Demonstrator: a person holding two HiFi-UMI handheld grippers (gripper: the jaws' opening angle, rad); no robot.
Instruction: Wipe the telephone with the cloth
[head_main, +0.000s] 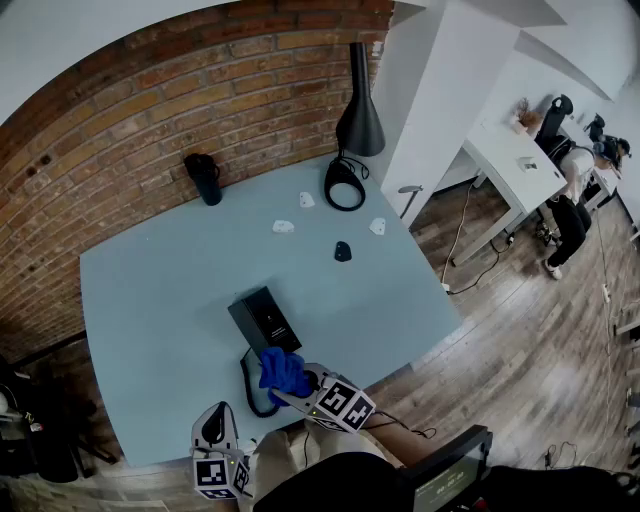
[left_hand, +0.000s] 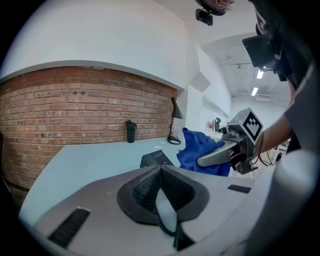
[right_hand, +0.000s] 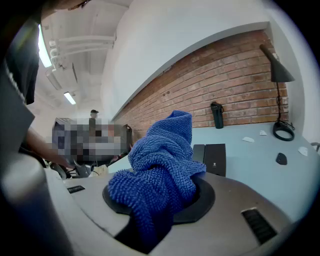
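Right gripper (head_main: 305, 388) is clamping the blue cloth (right_hand: 160, 165), holding it just at the telephone's (head_main: 265, 318) near side. Left gripper (left_hand: 160, 172) is hovering beside the telephone, jaws pressing together at their tips.

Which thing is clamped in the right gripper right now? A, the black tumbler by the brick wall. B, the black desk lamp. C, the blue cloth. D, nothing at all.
C: the right gripper has its jaws closed on the bunched blue cloth, which sticks up out of them.
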